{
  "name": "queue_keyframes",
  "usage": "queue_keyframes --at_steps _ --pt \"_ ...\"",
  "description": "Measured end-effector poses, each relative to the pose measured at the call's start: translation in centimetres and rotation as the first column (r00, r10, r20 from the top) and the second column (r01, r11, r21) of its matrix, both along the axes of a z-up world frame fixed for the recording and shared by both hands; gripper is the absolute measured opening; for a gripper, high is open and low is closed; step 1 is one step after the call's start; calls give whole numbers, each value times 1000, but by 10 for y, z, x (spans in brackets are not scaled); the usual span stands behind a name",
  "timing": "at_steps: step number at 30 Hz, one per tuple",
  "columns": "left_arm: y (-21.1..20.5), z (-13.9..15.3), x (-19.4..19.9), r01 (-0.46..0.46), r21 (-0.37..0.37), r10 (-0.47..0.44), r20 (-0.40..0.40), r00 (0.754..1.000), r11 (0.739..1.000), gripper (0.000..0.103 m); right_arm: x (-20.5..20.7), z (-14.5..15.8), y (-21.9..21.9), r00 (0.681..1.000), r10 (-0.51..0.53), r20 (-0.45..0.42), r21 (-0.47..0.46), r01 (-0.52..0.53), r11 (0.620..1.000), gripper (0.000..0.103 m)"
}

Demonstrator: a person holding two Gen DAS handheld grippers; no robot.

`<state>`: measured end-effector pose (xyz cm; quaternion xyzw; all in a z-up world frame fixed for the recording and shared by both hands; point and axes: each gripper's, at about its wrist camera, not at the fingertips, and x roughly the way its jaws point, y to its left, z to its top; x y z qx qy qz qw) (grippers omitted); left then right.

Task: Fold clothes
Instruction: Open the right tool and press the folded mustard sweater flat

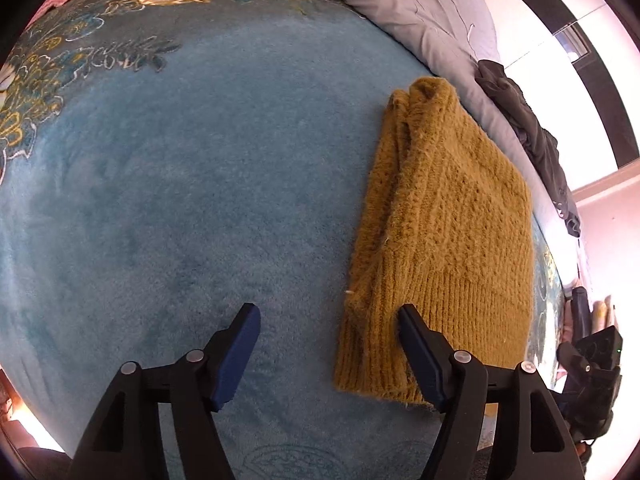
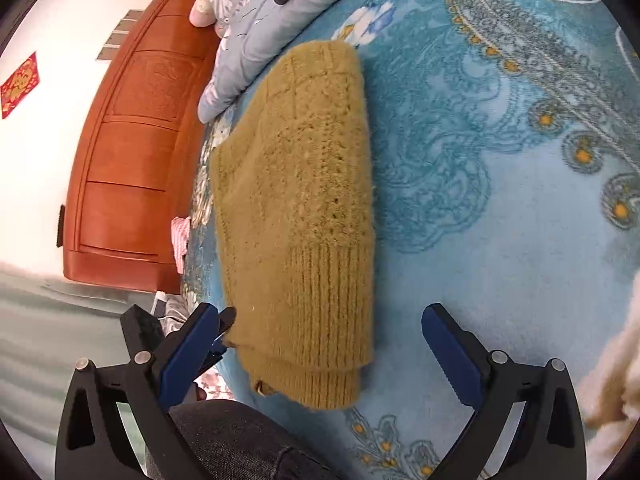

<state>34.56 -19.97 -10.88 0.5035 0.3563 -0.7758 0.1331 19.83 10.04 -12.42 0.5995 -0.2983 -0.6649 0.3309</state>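
A mustard knitted sweater lies folded into a long rectangle on the teal plush blanket, with its ribbed hem towards me. My left gripper is open over the sweater's near left corner. Its right finger lies above the hem and its left finger above bare blanket. In the right wrist view the sweater runs away from me. My right gripper stands wide open, with the ribbed hem between the fingers and the pads not pressing on it.
A grey floral quilt with a dark garment on it borders the far side. A wooden headboard stands at the left. A cream fluffy cloth shows at the right edge. A person's jeans-clad leg is below.
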Motion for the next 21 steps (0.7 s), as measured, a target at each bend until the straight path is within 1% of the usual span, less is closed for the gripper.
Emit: queue_keyframes --at_steps 5,12,15,20,21 --pt "-1 0 5 -3 22 4 -11 1000 1000 74 2 -5 -6 1000 24 4 -22 -24 999 101" --pt "1 1 12 -13 38 13 -20 1000 999 74 3 -11 -14 996 79 30 -85 -76 993 101" --pt "1 1 15 -22 49 23 -26 999 999 74 3 -14 -13 997 75 24 -92 -72 993 102" --pt "5 2 17 -27 59 29 -32 999 998 74 3 -11 -24 995 95 -1 -45 -95 994 101" --pt "3 2 16 -29 64 32 -33 999 998 74 2 -11 -27 995 95 0 -50 -95 994 101"
